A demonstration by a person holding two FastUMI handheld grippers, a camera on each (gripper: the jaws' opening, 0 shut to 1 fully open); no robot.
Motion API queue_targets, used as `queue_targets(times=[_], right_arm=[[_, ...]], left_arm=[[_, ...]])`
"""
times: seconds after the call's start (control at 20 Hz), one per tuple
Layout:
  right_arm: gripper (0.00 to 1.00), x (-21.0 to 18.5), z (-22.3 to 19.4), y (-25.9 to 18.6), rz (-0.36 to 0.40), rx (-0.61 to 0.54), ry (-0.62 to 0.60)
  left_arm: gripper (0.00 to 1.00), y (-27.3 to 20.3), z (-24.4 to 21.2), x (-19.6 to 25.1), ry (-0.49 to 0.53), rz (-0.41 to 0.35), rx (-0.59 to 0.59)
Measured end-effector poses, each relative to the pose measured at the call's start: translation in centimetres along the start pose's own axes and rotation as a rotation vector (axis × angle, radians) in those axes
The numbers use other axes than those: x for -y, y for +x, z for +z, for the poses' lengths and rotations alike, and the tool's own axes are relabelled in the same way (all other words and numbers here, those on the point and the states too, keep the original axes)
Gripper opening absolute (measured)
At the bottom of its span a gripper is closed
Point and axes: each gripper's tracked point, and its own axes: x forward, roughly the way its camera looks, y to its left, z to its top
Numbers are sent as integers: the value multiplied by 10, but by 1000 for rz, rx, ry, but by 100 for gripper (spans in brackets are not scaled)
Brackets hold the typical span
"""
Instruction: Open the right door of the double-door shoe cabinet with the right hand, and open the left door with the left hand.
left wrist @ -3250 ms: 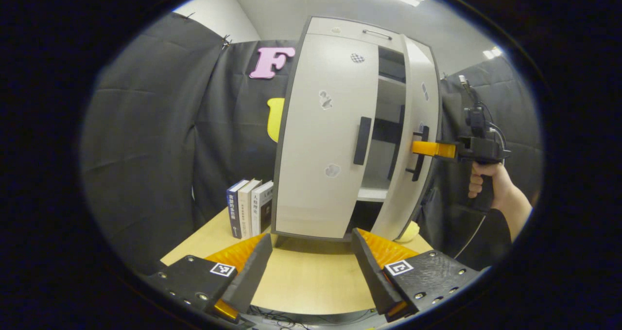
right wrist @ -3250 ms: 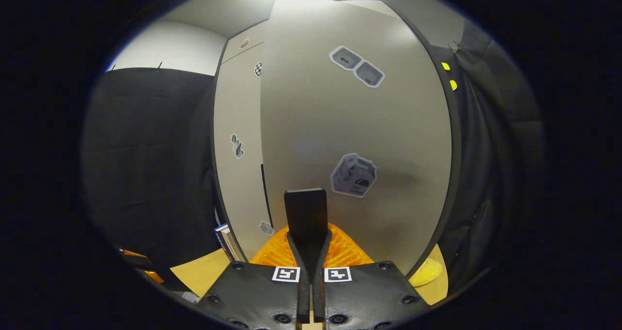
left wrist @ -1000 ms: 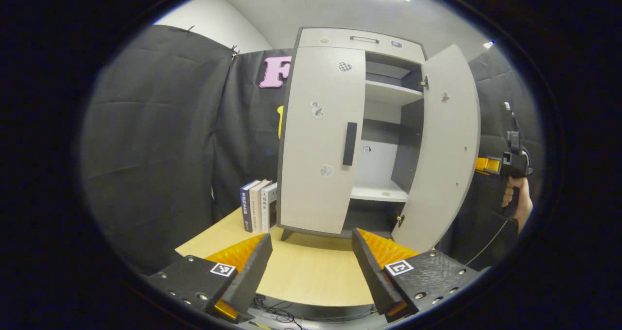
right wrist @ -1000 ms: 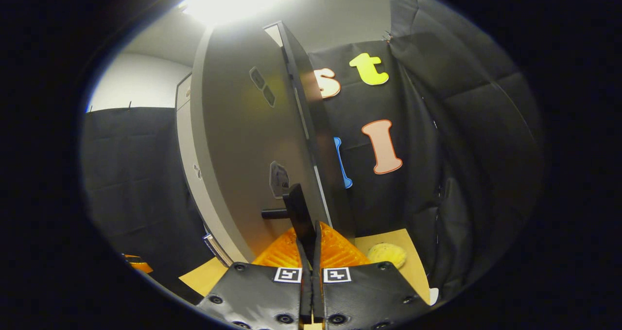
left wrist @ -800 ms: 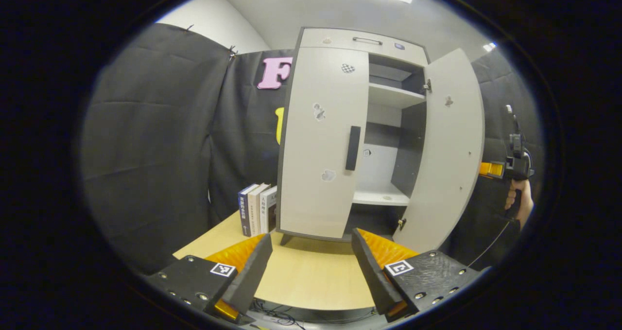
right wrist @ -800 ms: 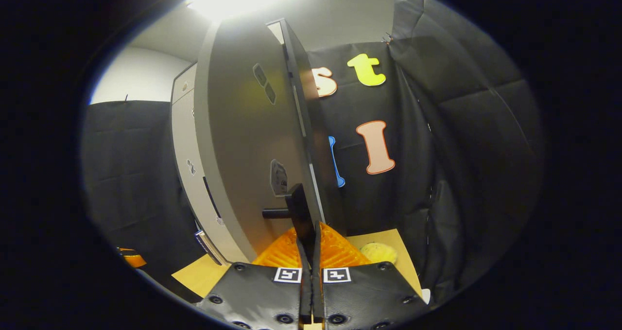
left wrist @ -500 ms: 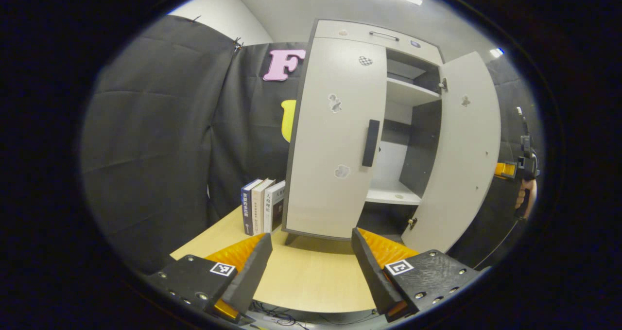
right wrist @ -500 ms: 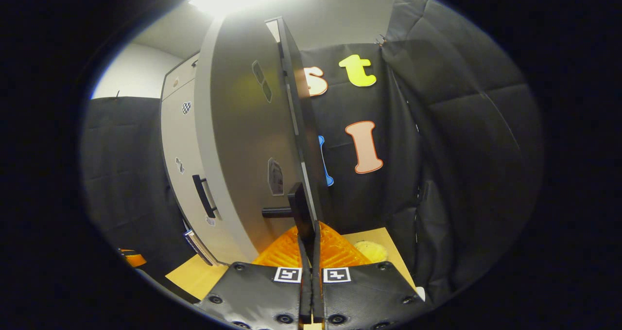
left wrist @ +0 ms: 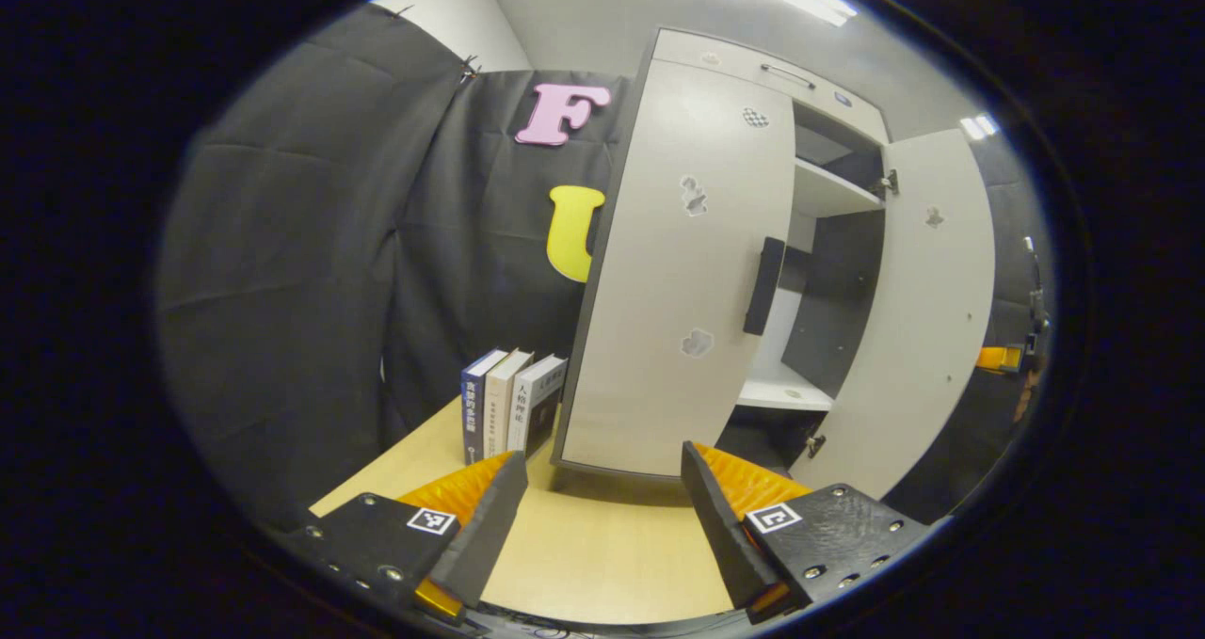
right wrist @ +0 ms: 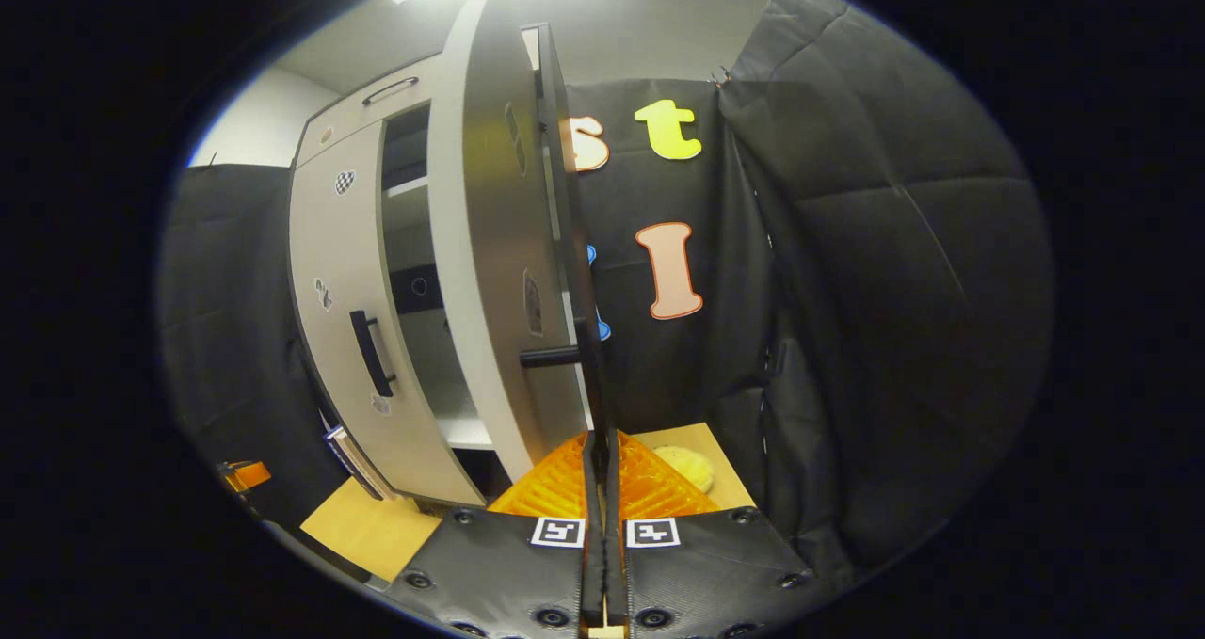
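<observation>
The shoe cabinet (left wrist: 715, 65) stands on the wooden bench (left wrist: 602, 545) against the black cloth wall. Its right door (left wrist: 927, 310) is swung wide open, exposing a white shelf (left wrist: 786, 390) and the dark interior, while the left door (left wrist: 687, 272) is closed flat against the frame, its dark vertical handle (left wrist: 763, 286) near the inner edge. The left gripper (left wrist: 602, 498) hovers low over the bench in front of the left door, its fingers spread wide with nothing between them and well apart from the handle. In the right gripper view, the right gripper (right wrist: 601, 451) is closed with its fingers pressed together on the lower end of the right door's handle (right wrist: 588, 375), which is seen edge-on beside the door's dark rim. Three books (left wrist: 508, 404) stand upright on the bench just left of the cabinet. A round yellow object (right wrist: 685, 465) lies on the bench behind the open door.
</observation>
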Motion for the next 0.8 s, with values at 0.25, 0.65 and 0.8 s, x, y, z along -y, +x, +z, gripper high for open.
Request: queue_targets(times=[0.25, 0.65, 0.8], right_arm=[[2, 27, -33, -47, -101, -83, -19], [0, 114, 7, -42, -278, 66, 39], [12, 146, 27, -15, -302, 124, 14]], left_arm=[[95, 53, 21, 23, 35, -85, 25], [95, 130, 98, 137, 92, -208, 156], [94, 157, 126, 175, 150, -188, 206]])
